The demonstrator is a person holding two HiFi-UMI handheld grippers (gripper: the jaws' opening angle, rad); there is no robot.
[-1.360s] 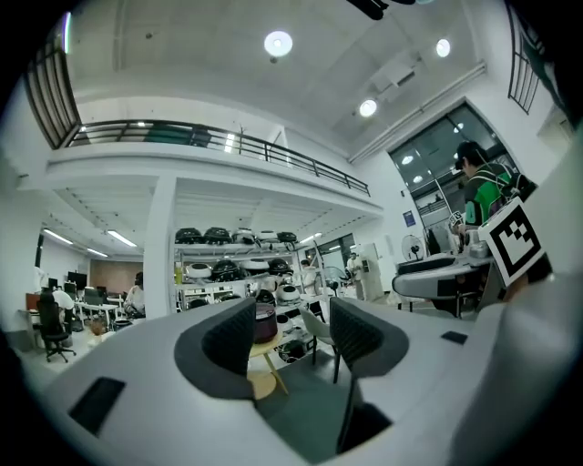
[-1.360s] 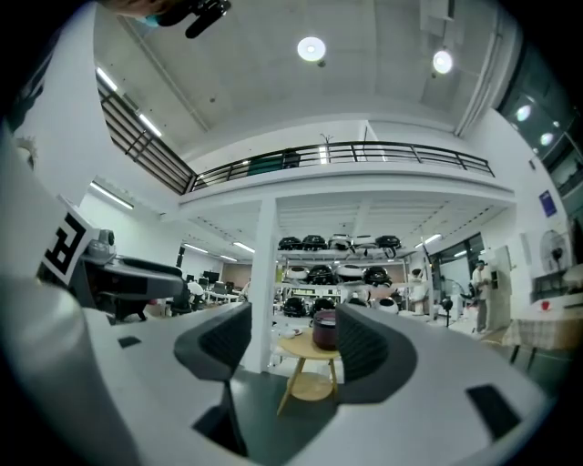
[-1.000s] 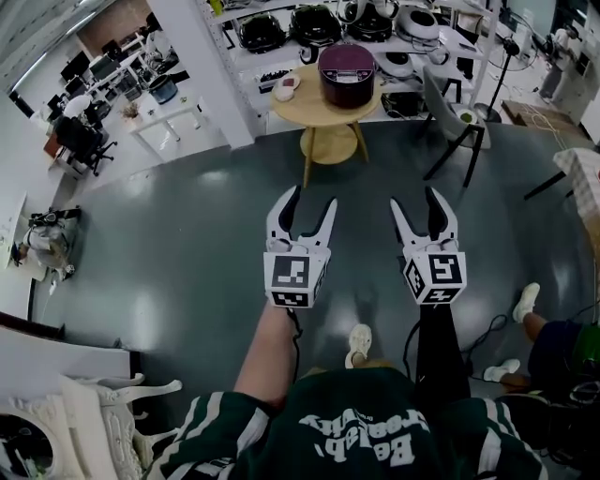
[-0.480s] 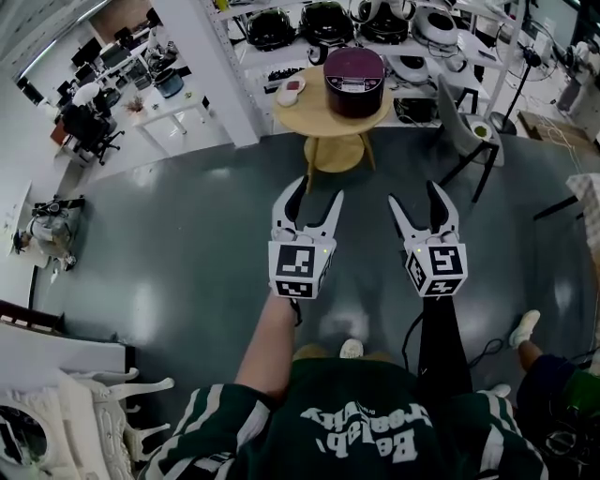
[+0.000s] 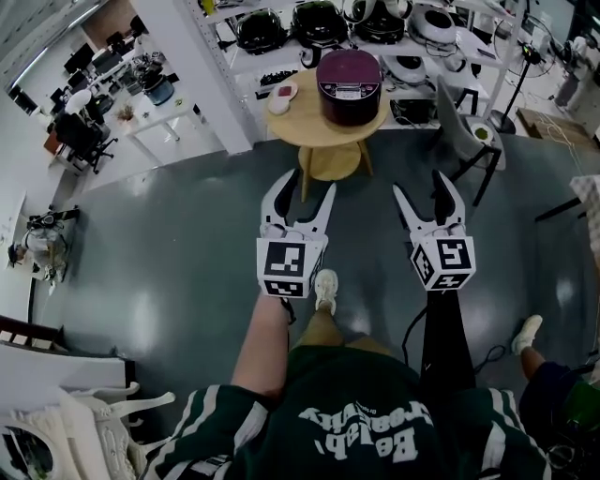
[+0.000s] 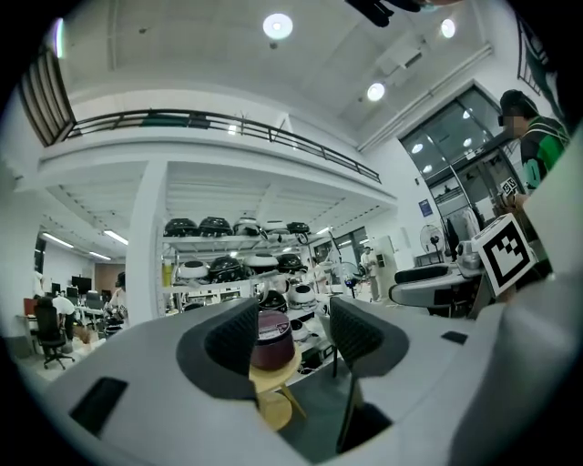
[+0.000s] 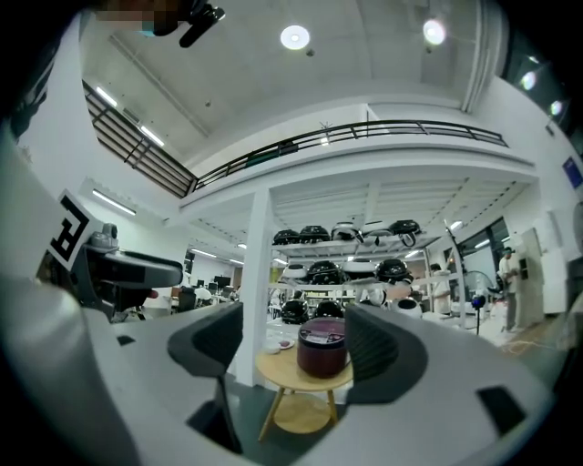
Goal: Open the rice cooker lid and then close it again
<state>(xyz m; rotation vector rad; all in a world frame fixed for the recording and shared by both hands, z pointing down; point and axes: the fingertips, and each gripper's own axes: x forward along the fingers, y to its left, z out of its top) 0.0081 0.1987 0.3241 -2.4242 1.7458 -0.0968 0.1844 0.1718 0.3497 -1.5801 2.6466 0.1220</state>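
A dark maroon rice cooker (image 5: pixel 349 86) with its lid down stands on a round wooden side table (image 5: pixel 302 119) ahead of me. It also shows between the jaws in the left gripper view (image 6: pixel 271 339) and the right gripper view (image 7: pixel 322 347), still far off. My left gripper (image 5: pixel 298 190) and right gripper (image 5: pixel 424 192) are held level side by side over the floor, short of the table. Both are open and empty; the right jaws have just been opening.
A small white dish (image 5: pixel 283 92) lies on the table left of the cooker. Shelves with several more cookers (image 5: pixel 317 21) stand behind. A grey chair (image 5: pixel 457 117) is right of the table, a white pillar (image 5: pixel 192 66) to its left. A seated person's legs (image 5: pixel 539 347) are at the right.
The table and cooker have come nearer as I walk toward them with both grippers. The right gripper's jaws stand a little wider than a second ago.
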